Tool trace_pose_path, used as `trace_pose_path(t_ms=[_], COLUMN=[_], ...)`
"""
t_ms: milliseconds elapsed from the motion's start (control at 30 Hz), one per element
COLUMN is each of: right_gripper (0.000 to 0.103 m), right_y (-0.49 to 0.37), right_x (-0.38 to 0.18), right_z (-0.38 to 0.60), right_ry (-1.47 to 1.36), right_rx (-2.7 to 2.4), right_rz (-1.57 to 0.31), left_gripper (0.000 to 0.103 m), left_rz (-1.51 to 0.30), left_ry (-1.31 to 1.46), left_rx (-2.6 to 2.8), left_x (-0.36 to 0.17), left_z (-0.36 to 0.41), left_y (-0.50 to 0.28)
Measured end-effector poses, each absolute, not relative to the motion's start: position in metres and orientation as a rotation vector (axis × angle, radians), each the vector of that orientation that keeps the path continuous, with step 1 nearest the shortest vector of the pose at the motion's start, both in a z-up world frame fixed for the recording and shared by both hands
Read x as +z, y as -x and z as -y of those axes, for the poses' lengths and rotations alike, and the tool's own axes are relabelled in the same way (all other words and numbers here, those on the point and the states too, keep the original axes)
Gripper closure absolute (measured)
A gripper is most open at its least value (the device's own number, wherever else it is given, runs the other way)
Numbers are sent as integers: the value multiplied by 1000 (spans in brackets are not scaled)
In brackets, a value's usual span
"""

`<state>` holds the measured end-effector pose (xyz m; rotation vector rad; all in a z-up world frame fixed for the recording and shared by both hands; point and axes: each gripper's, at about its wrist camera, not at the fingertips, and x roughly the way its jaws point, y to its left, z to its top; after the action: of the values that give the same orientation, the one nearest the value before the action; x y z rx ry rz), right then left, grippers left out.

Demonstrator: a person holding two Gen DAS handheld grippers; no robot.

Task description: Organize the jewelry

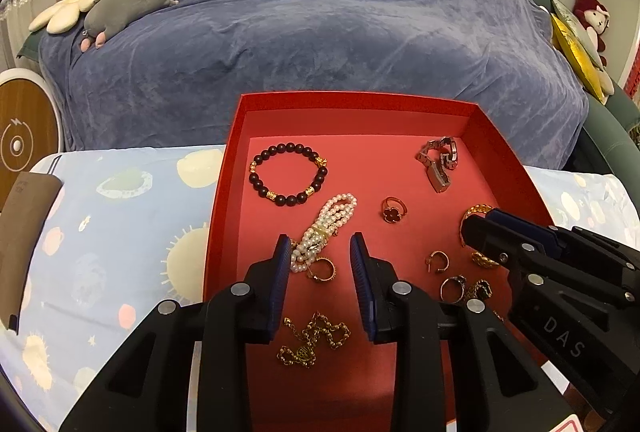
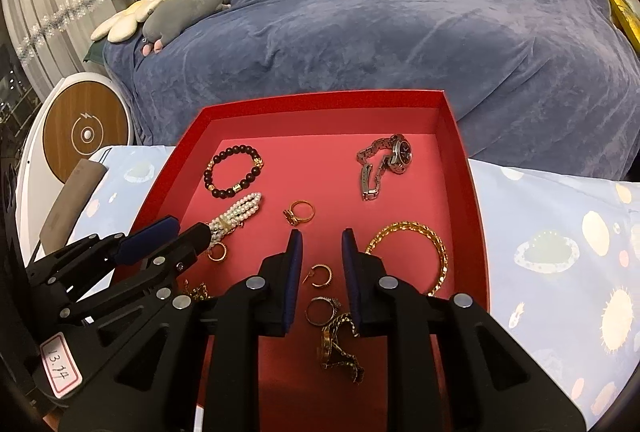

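Red tray: pearl bracelet between left jaws.

The red tray's far strip lies bare, while its near half is crowded with rings, chains and both gripper bodies.

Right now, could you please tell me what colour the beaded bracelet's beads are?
The beaded bracelet has dark maroon-brown beads with gold spacers, clearest in the left wrist view.
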<state>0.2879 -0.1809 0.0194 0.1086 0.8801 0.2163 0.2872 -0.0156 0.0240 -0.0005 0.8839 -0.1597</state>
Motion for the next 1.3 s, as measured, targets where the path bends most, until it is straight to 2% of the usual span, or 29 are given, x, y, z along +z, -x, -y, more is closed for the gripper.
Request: trace_pose_path(t_ms=[433, 500, 567, 633, 833, 933, 1133, 1200, 1300], right_gripper=[77, 71, 71, 71, 71, 70, 70, 61, 57], right_y=[-212, -200, -189, -177, -149, -146, -144, -140, -136], right_x=[46, 49, 54, 58, 62, 61, 53, 52, 51], right_z=[193, 190, 186, 186, 193, 195, 196, 190, 183], right_ry=[-155, -149, -125, -131, -162, -141, -160, -122, -69], right_rx=[227, 229, 219, 215, 206, 192, 192, 182, 173], right_rz=[-881, -885, -878, -870, -863, -860, -887, -881, -866], left_gripper=[74, 74, 74, 70, 68, 59, 59, 58, 56], left_rz=[-881, -875, -868, -859, -848, -840, -879, -884, -891], left_ry=[2, 0, -2, -8, -35, -27, -18, -22, 1], left_rx=[-157, -153, -152, -149, -148, -144, -142, -142, -144], left_x=[49, 54, 59, 63, 67, 64, 52, 51, 51], left_z=[2, 2, 3, 3, 1, -3, -4, -4, -5], left_y=[-228, -219, -209, -198, -170, -164, -165, -164, -164])
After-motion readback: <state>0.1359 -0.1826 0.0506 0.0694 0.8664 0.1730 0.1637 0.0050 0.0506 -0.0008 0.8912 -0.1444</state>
